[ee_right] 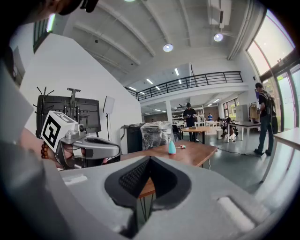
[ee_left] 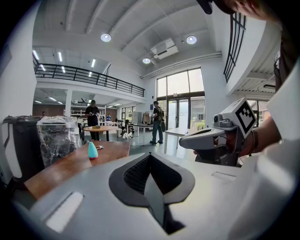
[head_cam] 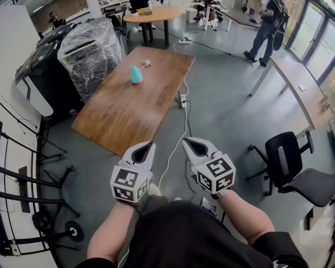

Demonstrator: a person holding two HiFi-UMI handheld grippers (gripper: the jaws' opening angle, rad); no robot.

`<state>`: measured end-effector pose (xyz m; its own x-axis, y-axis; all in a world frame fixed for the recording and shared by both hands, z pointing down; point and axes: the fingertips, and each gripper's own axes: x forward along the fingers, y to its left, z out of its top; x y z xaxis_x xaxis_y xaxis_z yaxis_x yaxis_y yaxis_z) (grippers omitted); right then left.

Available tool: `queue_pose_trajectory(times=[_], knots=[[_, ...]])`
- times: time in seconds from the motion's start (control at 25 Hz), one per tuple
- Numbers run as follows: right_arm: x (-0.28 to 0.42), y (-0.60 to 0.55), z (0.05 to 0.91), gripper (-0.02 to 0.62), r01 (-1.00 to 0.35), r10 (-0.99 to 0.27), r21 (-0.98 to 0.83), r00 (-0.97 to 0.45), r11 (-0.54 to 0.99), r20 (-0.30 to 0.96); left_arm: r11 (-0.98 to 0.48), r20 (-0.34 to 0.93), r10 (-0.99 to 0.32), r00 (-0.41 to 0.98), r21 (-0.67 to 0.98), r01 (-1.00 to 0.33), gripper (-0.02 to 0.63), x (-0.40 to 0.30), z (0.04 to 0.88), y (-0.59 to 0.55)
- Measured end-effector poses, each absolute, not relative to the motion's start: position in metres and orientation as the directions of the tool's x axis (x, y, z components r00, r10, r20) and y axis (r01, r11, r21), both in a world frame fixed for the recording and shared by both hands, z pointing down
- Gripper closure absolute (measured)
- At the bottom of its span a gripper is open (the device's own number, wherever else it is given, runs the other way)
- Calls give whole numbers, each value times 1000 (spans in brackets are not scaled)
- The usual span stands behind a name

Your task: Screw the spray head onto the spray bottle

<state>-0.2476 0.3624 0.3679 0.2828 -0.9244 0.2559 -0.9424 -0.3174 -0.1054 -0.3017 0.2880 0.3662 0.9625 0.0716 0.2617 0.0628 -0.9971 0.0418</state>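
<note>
A small teal spray bottle (head_cam: 136,74) stands on the far part of a wooden table (head_cam: 125,104), with a white and pink spray head (head_cam: 145,64) lying just beyond it. The bottle (ee_left: 93,150) shows small in the left gripper view, and the bottle (ee_right: 172,147) in the right gripper view too. My left gripper (head_cam: 148,144) and right gripper (head_cam: 185,141) are held side by side well short of the table's near edge. Both are shut with nothing between their jaws. In the left gripper view, my right gripper (ee_left: 183,142) appears at the right.
A plastic-wrapped machine (head_cam: 86,49) and a black and white unit (head_cam: 34,73) stand left of the table. A white cable (head_cam: 184,112) runs along the floor. A black office chair (head_cam: 293,167) is at the right, a round table (head_cam: 154,14) behind, and a person (head_cam: 264,31) far back.
</note>
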Motion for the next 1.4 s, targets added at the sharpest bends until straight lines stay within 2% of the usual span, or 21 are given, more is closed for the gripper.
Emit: queue_pose_trajectory(times=[0.32,0.88,1.16,1.4], knots=[[-205,334,381,603,-937,-914,-106,293,-333,281,-995,250,95,964,57,83,591,-256,375,260],[-135,197,375,603,-959,-915,-66,241,-276,325,-994,224,76,972,98,55,591,-184,373,138],[-126,148,378,603,-982,-918,-41,158,-184,363,-994,219,27,975,109,4,589,-181,376,104],[-107,110,386,603,-997,-922,-38,49,-69,384,-987,237,-72,969,121,-103,589,-176,387,75]])
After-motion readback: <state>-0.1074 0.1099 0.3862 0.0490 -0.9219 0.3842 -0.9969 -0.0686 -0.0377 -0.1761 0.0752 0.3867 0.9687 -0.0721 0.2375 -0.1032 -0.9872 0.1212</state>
